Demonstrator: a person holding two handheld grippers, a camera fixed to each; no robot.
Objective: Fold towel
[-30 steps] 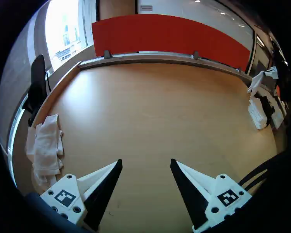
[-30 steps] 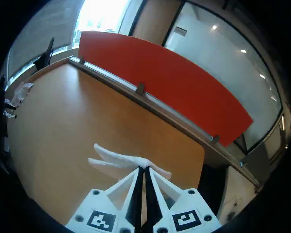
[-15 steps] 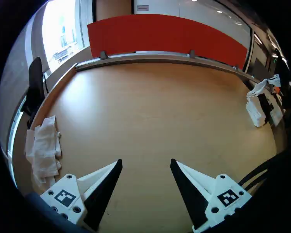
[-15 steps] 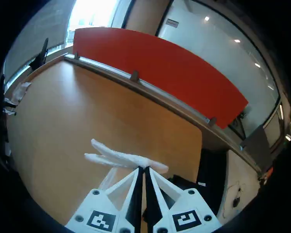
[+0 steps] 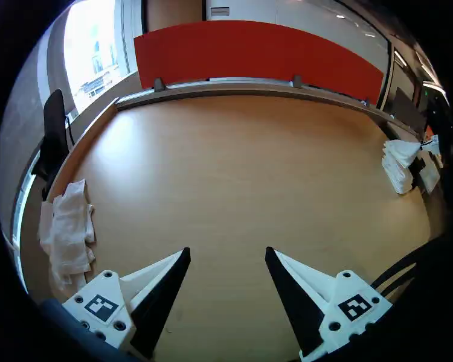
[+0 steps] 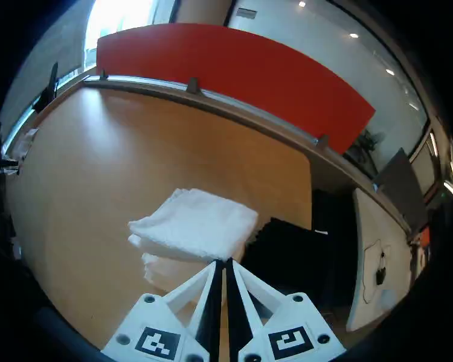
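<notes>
In the left gripper view, the left gripper [image 5: 226, 250] hangs over the bare middle of a wooden counter [image 5: 244, 169] with its jaws spread wide and nothing between them. A heap of crumpled towels [image 5: 66, 232] lies at the counter's left edge, just beside the near left finger, and a dark chair [image 5: 52, 140] stands beyond that edge under a bright window [image 5: 96, 57]. A red partition [image 5: 257, 53] runs along the far side. At the far right edge sits a stack of folded towels [image 5: 398, 176] – too small there to tell more. In the right gripper view, the right gripper [image 6: 224, 261] has its jaws pressed together on the near edge of a folded towel [image 6: 196, 224]. This towel lies flat on top of the stack, which rests near the counter's right edge – its lower layers show just under the towel's left side.
</notes>
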